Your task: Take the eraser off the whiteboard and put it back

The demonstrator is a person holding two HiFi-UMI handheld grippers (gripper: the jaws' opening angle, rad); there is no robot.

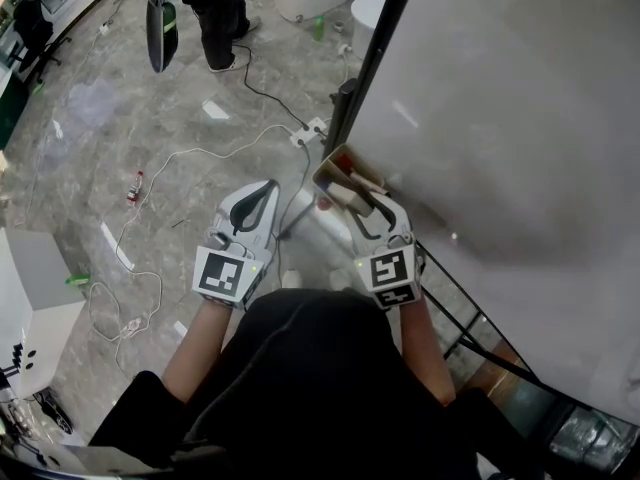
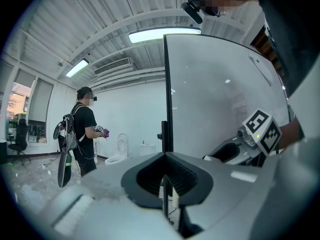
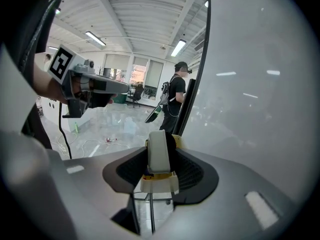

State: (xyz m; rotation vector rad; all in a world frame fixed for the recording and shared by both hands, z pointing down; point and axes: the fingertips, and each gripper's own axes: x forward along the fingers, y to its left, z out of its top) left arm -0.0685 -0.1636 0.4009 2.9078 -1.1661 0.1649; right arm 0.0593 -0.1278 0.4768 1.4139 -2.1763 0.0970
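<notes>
Judging from the head view, the small cream-and-yellow block eraser (image 1: 343, 180) looks light, stiff-backed and soft-faced, best pinched across its long sides. It sits in the right tongs (image 1: 355, 196), just beside the left edge of the tall grey whiteboard (image 1: 500, 118).

In the left gripper view, the left tongs (image 2: 166, 184) are together and empty.

In the right gripper view, the right tongs are clamped partway open on the eraser's (image 3: 159, 151) sides.
</notes>
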